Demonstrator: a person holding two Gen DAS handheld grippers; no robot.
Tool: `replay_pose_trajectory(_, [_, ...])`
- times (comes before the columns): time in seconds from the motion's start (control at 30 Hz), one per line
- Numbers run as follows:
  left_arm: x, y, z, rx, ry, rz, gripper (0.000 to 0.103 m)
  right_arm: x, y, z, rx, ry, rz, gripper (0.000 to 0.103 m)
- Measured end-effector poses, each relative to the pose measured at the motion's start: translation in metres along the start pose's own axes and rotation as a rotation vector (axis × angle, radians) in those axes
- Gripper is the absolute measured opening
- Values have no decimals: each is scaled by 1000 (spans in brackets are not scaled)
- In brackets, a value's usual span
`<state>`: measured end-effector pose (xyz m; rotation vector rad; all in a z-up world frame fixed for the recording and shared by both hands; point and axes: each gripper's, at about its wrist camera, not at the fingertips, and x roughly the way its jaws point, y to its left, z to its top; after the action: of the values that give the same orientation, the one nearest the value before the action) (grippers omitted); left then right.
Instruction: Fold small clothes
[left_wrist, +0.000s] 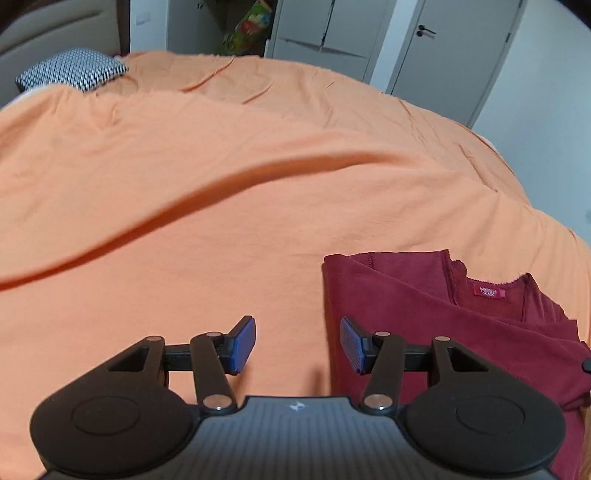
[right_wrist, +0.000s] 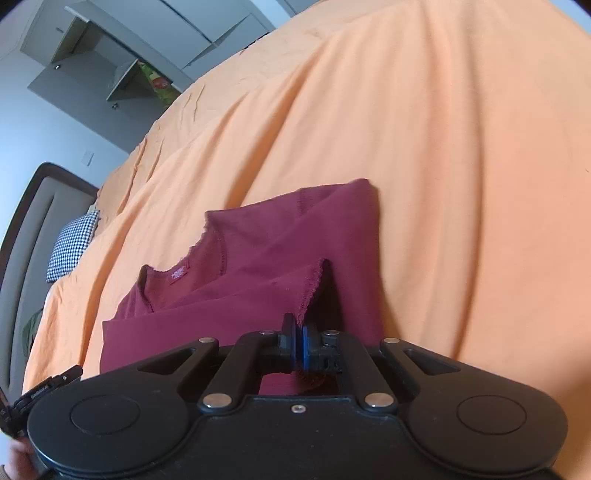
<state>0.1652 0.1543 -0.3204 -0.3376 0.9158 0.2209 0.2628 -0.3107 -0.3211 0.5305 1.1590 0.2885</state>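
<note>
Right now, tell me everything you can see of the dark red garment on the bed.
The dark red garment is a soft knit top, partly folded, lying flat on the orange bedspread. Its neckline shows a small red label inside, and the cut edges look raw and frayed. One flap is folded diagonally across the body. The right gripper is shut on a frayed edge, lifting it slightly. The left gripper is open beside it, not gripping it.

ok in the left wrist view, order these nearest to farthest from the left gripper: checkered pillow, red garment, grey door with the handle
1. red garment, just right of the left gripper, reaching its right finger.
2. checkered pillow, far left at the head of the orange bedspread.
3. grey door, beyond the bed, upper right.
</note>
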Motion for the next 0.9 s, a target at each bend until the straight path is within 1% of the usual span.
replay_pose_trajectory(0.07, [11, -1, 2, -13, 19, -15, 56, -7, -1, 0, 18, -40, 20, 2])
replay_pose_trajectory(0.13, [19, -7, 0, -2, 31, -19, 56, -16, -9, -1, 96, -99, 67, 2])
replay_pose_trajectory(0.17, [23, -9, 0, 1, 38, -24, 56, -18, -11, 0, 124, -109, 57, 2])
replay_pose_trajectory(0.23, [26, -11, -2, -2, 48, -36, 56, -13, -8, 0, 71, -78, -37, 2])
replay_pose_trajectory(0.3, [37, -14, 4, -15, 52, -61, 56, -9, -11, -2, 74, -33, -45, 2])
replay_pose_trajectory(0.4, [56, -13, 12, -63, 84, -110, 56, -14, -14, -4, 70, -36, -34, 2])
replay_pose_trajectory(0.5, [74, -6, 16, -119, 111, -135, 56, -16, -14, -5, 57, -38, -40, 3])
replay_pose_trajectory(0.53, [78, -4, 18, -139, 113, -149, 52, -16, -12, -5, 53, -39, -42, 3])
replay_pose_trajectory(0.57, [81, -2, 19, -159, 111, -171, 33, -18, -11, -6, 56, -39, -38, 3])
replay_pose_trajectory(0.6, [82, 1, 21, -183, 109, -215, 18, -18, -13, -7, 63, -38, -33, 3])
replay_pose_trajectory(0.63, [81, 4, 23, -211, 109, -278, 10, -19, -16, -7, 69, -35, -30, 3])
replay_pose_trajectory(0.67, [76, 6, 25, -222, 81, -327, 8, -19, -16, -7, 73, -34, -27, 3])
replay_pose_trajectory(0.73, [64, 5, 31, -196, 33, -367, 7, -17, -15, -5, 76, -33, -24, 3])
replay_pose_trajectory(0.77, [60, 4, 34, -180, 19, -360, 6, -17, -15, -4, 80, -33, -17, 3])
replay_pose_trajectory(0.8, [57, 3, 36, -160, 13, -330, 6, -18, -16, -3, 87, -35, -6, 3])
replay_pose_trajectory(0.83, [58, 3, 36, -143, 20, -282, 6, -20, -17, -1, 96, -39, 8, 3])
replay_pose_trajectory(0.9, [69, -2, 31, -78, 68, -142, 5, -20, -18, 1, 106, -42, 27, 3])
